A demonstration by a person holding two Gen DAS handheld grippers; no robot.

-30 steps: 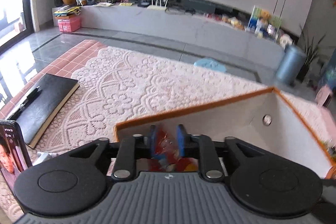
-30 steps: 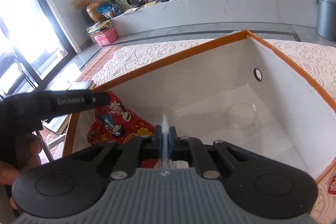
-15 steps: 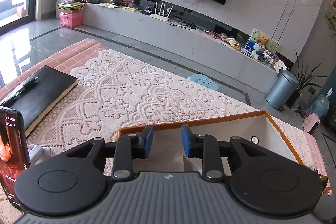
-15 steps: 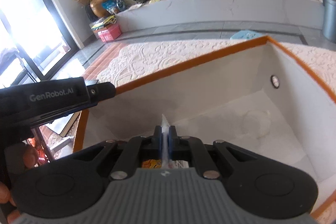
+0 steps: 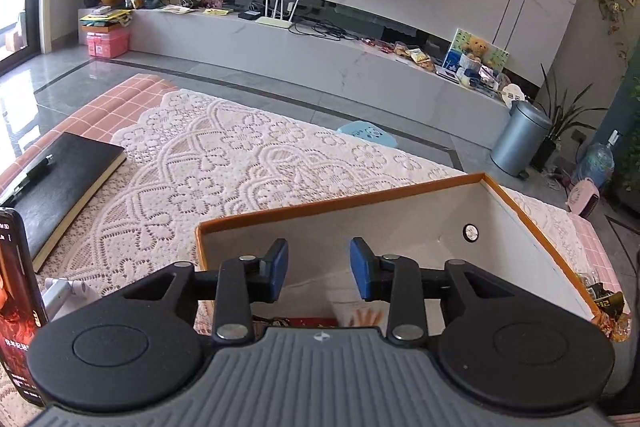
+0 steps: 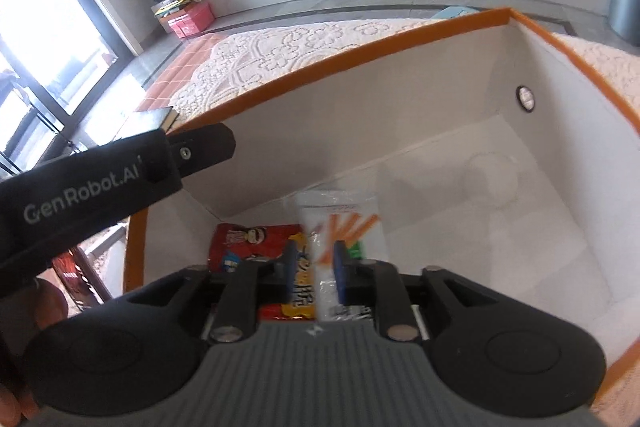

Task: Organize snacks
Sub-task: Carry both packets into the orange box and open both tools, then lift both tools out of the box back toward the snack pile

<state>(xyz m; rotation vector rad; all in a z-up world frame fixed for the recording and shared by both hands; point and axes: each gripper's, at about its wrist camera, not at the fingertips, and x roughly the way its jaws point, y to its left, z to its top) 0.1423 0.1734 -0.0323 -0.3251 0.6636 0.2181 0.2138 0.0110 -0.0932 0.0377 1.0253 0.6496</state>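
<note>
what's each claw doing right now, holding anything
Left claw: opening, nothing between its pads, above the box.
Right claw: opening, white packet between its pads, apparently released into the box.

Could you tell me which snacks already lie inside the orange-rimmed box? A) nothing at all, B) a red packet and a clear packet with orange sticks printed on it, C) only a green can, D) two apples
B: the right wrist view shows a red packet beside a clear packet on the floor of the box.
</note>
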